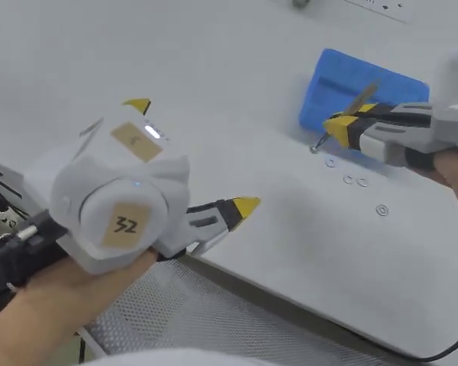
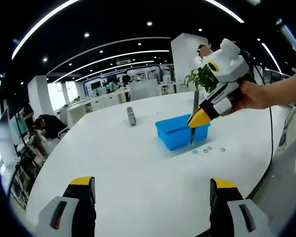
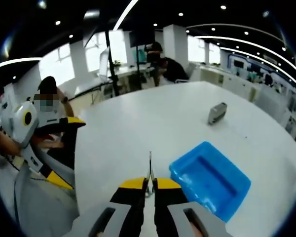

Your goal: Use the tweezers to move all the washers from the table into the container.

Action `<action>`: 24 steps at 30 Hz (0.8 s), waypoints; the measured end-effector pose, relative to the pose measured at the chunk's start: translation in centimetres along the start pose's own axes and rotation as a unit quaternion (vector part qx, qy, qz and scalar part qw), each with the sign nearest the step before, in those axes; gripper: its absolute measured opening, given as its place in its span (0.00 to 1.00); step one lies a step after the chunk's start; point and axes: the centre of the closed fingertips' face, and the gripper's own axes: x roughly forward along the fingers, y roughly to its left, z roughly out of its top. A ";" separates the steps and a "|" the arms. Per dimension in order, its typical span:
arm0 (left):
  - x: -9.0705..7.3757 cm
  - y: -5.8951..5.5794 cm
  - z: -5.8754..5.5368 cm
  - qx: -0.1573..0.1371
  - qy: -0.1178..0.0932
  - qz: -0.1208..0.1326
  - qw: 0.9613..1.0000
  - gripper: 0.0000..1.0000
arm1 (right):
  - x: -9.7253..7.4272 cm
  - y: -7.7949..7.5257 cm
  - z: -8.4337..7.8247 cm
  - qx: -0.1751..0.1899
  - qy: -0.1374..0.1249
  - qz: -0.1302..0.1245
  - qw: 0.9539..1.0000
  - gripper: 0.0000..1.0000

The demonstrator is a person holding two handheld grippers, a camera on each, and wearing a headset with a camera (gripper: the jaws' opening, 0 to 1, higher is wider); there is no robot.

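The right gripper (image 1: 337,128) has its jaws pressed together on the tweezers (image 2: 193,118), which stick out past the yellow tips and point down at the table (image 1: 290,244). The tweezers' tip sits just off the near side of the container (image 1: 364,85), close to the surface; whether it touches the table or carries a washer is too small to tell. The container, a blue open tray, stands well in from the table's near edge.

Four washers (image 1: 348,179) lie flat on the table just before the container's near side, between it and the near edge. Three are close together in a loose row by the tweezers' tip, and the fourth lies a little apart, nearer the edge.

The left gripper (image 1: 191,155) hovers with its jaws wide apart and nothing between them, about over the table's near edge, well apart from the washers and the container.

A small grey object (image 2: 131,116) stands farther in on the table, beyond the container. In both gripper views people sit at desks in the room behind
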 end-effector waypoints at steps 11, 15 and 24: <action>0.0 -0.1 -0.1 0.002 -0.001 -0.003 1.000 0.99 | -0.9 -1.7 3.0 -0.002 -0.032 -0.019 0.999 0.02; 0.1 -0.2 -0.1 0.004 -0.004 -0.004 1.000 0.99 | -0.7 -2.9 3.9 -0.003 -0.039 -0.029 0.999 0.02; 0.1 -0.4 0.0 0.007 -0.005 -0.007 1.000 0.99 | 1.1 -6.1 4.2 -0.003 -0.043 -0.076 0.996 0.02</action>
